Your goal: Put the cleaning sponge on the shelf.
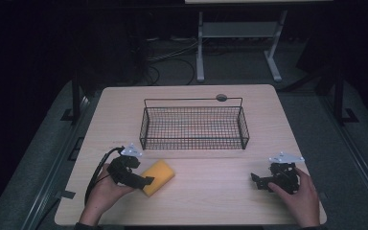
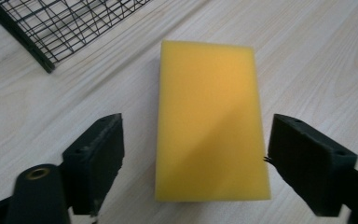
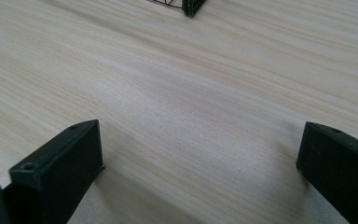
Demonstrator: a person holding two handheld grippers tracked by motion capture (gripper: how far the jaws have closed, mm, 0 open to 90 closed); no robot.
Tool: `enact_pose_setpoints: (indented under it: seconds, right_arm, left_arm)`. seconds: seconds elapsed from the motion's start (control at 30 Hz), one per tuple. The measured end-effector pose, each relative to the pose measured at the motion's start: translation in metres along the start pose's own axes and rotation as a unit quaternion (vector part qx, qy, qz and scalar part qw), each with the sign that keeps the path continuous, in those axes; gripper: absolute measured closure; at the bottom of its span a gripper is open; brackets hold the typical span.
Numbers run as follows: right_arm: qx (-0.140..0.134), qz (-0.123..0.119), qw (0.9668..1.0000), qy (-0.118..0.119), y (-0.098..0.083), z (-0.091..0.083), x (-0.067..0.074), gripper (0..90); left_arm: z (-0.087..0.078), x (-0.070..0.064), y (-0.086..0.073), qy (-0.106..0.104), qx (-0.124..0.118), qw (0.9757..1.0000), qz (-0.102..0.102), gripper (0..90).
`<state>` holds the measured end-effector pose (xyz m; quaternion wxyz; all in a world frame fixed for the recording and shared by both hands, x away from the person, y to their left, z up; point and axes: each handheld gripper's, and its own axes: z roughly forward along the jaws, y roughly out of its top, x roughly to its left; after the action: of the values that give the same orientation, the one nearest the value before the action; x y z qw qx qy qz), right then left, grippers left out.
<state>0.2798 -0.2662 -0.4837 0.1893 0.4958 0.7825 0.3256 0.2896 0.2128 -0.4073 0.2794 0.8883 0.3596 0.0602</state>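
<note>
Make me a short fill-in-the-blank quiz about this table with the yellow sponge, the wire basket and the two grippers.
1. The yellow rectangular foam sponge lies flat on the light wooden table, between the open jaws of the ____ gripper.
2. The black wire mesh basket holds ____.
3. The right gripper has its jaws ____ over bare wood.
4. The sponge lies ____ the basket, not in it.

Missing words: left; nothing; open; outside

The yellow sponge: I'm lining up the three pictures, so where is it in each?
High view: yellow sponge at lower left of the table, beside the left gripper.
Left gripper view: centre, between open jaws, untouched.
Right gripper view: not in it.
Shared landmark: wire basket.
</note>
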Motion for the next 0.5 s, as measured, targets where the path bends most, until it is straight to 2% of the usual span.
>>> enact_pose_setpoints:
  seconds: [0.07,0.33,0.5]
  right_arm:
    - [0.000,0.000,1.0000,0.000,0.000,0.000,0.000,0.0]
    - [0.000,0.000,1.0000,0.000,0.000,0.000,0.000,0.0]
    - [0.000,0.000,1.0000,0.000,0.000,0.000,0.000,0.0]
  left_arm:
    - [0.001,-0.001,0.003,0.006,0.013,0.9999,0.003,13.0]
    - [0.007,-0.005,0.013,0.019,0.039,0.9991,0.006,12.6]
    - [0.013,-0.007,0.020,0.019,0.053,0.9983,0.015,12.6]
